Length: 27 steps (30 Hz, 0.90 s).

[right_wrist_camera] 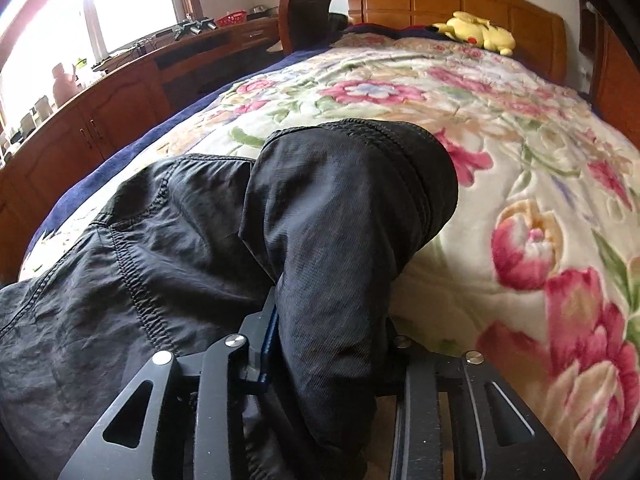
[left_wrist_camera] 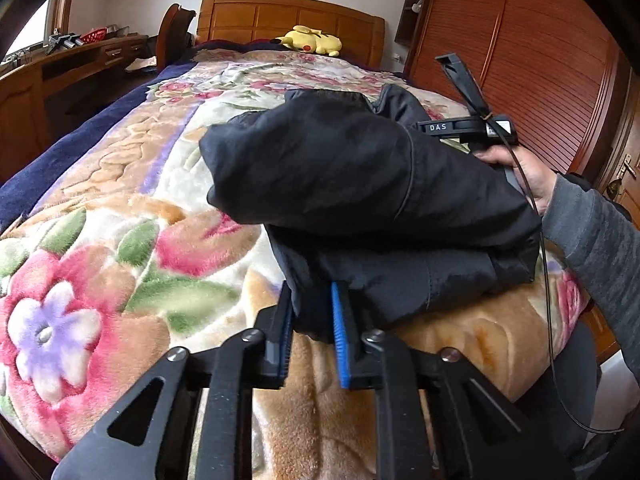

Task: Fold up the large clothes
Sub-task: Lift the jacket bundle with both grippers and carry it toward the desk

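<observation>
A large black garment (left_wrist_camera: 360,168) lies bunched in folds on the near end of a bed covered by a floral blanket (left_wrist_camera: 100,240). My left gripper (left_wrist_camera: 312,320) is shut on the garment's near lower edge, with the cloth pinched between its blue pads. In the right wrist view the garment (right_wrist_camera: 160,240) spreads to the left, and a thick fold of it rises between the jaws of my right gripper (right_wrist_camera: 328,332), which is shut on it. The cloth hides that gripper's right finger. A hand (left_wrist_camera: 520,172) in a grey sleeve holds the right tool beyond the garment.
A yellow plush toy (left_wrist_camera: 312,40) lies by the wooden headboard (left_wrist_camera: 288,16) at the far end. A wooden desk (left_wrist_camera: 60,72) and chair (left_wrist_camera: 172,36) stand to the left of the bed, and a wooden wardrobe (left_wrist_camera: 540,60) to the right. A black cable (left_wrist_camera: 546,280) hangs by the sleeve.
</observation>
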Each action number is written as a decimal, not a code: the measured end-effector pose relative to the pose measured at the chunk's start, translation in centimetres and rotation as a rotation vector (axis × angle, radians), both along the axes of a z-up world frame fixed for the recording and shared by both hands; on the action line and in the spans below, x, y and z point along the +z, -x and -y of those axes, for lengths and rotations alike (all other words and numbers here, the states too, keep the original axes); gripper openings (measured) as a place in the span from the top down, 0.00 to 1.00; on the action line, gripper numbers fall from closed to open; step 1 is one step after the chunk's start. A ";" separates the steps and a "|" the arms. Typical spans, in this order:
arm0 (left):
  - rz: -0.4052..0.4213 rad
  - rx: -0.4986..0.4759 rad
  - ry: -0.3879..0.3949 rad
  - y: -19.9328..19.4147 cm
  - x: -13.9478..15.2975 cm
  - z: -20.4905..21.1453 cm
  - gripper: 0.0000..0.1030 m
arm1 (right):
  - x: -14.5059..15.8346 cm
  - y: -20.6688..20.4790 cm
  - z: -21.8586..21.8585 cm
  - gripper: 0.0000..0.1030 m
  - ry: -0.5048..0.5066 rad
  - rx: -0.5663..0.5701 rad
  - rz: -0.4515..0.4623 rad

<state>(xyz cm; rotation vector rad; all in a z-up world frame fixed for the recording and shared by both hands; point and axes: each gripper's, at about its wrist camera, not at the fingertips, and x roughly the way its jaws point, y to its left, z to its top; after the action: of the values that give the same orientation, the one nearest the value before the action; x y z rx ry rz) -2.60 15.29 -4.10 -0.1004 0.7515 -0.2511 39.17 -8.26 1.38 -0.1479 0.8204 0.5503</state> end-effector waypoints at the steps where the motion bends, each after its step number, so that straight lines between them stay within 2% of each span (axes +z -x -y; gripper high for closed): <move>1: 0.005 -0.001 -0.009 0.1 0.1 0.0 0.87 | 0.4 0.2 0.0 0.71 0.001 0.000 0.012; 9: 0.070 0.012 -0.030 1.2 1.9 -0.4 0.92 | 3.0 2.6 -1.0 0.79 -0.003 0.021 0.116; 14: 0.136 0.085 -0.043 2.0 3.7 -3.3 0.93 | 4.5 4.0 -2.7 0.80 -0.014 0.068 0.152; 20: 0.178 0.187 -0.027 3.9 2.9 -8.6 0.93 | 5.5 5.3 -8.0 0.81 -0.030 0.136 0.184; 27: 0.227 0.348 -0.081 5.3 3.4 -16.2 0.94 | 5.9 5.9 -17.3 0.81 -0.021 0.235 0.199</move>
<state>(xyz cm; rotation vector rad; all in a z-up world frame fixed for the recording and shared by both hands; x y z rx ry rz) -7.95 31.48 -0.69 -0.1215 0.5067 0.0989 33.29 9.08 7.32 -0.2776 0.6061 0.7519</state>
